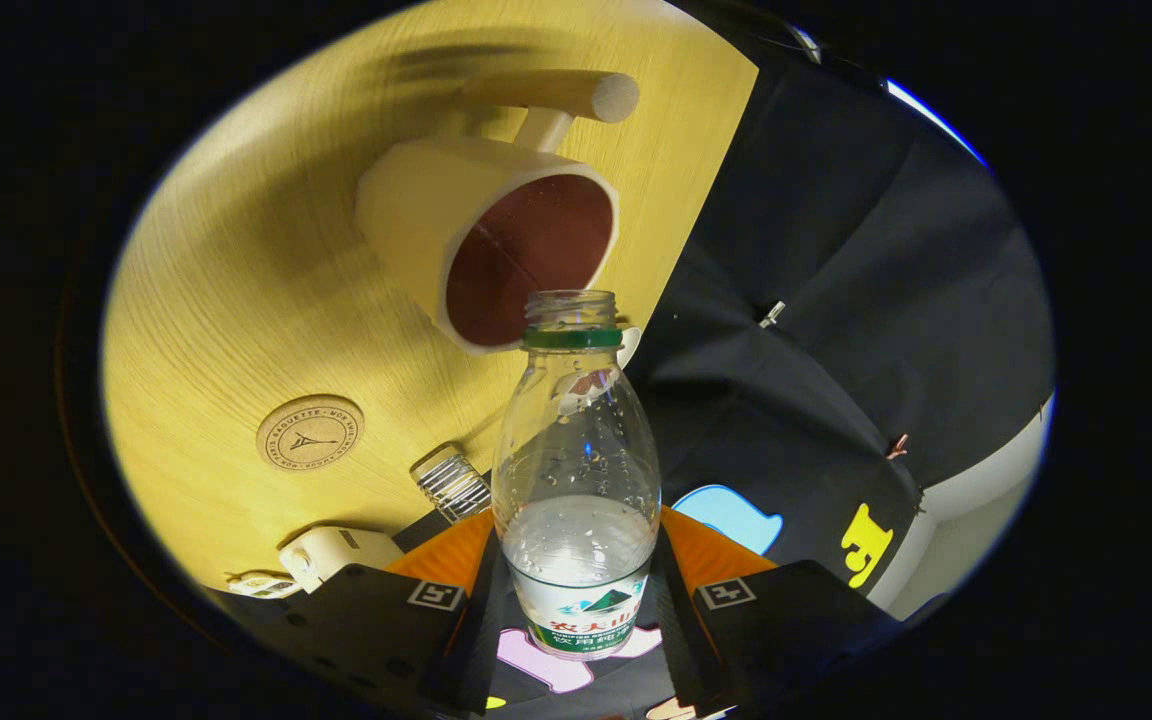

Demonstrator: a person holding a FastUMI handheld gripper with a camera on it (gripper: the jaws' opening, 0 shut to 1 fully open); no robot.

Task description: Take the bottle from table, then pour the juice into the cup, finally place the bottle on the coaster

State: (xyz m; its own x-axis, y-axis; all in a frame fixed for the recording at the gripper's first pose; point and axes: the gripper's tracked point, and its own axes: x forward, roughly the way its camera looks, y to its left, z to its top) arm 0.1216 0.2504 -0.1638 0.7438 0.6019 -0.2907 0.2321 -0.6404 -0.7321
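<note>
Clear plastic bottle [576,470], uncapped, sits clamped in the tongs [576,600], mouth near the cream cup's [491,250] rim above the table [236,330]; pouring appears under way; more tilt needed.

Labelled bottle [576,480] pinched between fingers [446,562], coaster [310,432] lettering too small

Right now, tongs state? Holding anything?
Tongs: shut on the bottle, one finger pressing each side of its lower body; bottle uncapped, its mouth by the cup.
</note>
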